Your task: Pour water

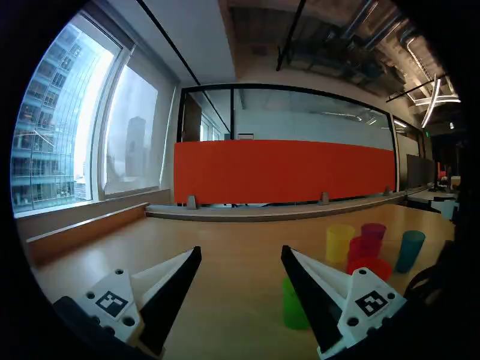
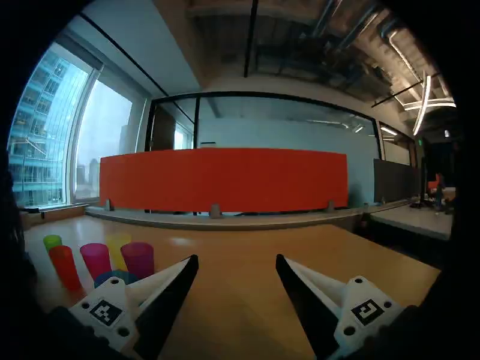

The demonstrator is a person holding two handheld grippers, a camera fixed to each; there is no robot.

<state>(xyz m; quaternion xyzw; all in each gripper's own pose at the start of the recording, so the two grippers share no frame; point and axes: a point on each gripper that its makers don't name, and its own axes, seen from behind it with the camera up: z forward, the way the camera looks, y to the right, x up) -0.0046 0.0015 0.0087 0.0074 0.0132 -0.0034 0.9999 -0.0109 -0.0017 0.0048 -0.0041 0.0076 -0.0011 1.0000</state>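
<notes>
Tongs on the left (image 1: 240, 248) partly hide green cup (image 1: 291, 309).

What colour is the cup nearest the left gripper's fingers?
The cup is bright green, best seen in the left gripper view.

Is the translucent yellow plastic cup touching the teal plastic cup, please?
Apart: left gripper view shows magenta cups between yellow cup and teal cup.
</notes>
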